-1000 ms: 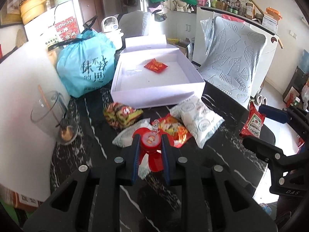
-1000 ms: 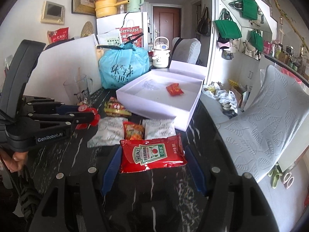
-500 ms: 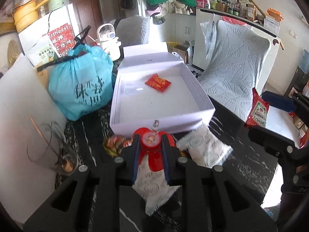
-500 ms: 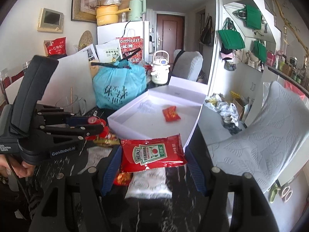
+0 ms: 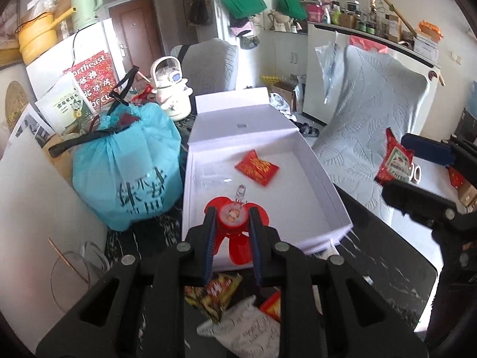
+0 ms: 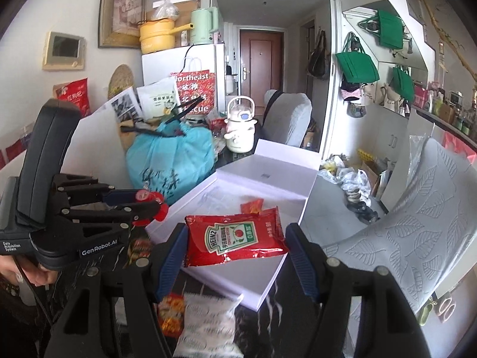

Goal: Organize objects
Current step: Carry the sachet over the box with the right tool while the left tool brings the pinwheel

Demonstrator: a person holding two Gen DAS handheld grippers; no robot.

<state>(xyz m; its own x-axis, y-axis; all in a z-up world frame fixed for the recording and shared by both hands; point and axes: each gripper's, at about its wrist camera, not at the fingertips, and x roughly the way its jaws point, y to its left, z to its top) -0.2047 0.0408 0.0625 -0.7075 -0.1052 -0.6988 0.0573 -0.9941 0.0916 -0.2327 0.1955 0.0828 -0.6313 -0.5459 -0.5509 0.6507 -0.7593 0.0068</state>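
My left gripper (image 5: 231, 215) is shut on a small red keychain charm (image 5: 232, 219) and holds it over the near edge of the open white box (image 5: 334, 191). A red snack packet (image 5: 257, 167) lies inside the box. My right gripper (image 6: 235, 235) is shut on a red Heinz ketchup pouch (image 6: 235, 237), held above the box's near corner (image 6: 268, 286). The left gripper with its charm also shows in the right wrist view (image 6: 149, 201), and the right gripper with its pouch shows in the left wrist view (image 5: 396, 164). Several snack packets (image 5: 238, 325) lie on the black marble table below.
A blue tied bag (image 5: 128, 173) stands left of the box, a white kettle (image 5: 173, 92) behind it. A white board (image 5: 26, 208) and a clear cup (image 5: 77, 265) are at the left. A grey covered chair (image 5: 366, 119) stands to the right.
Both grippers have risen and moved forward from the loose packets toward the white box, each still holding its item. The left one now hangs over the box's near edge.
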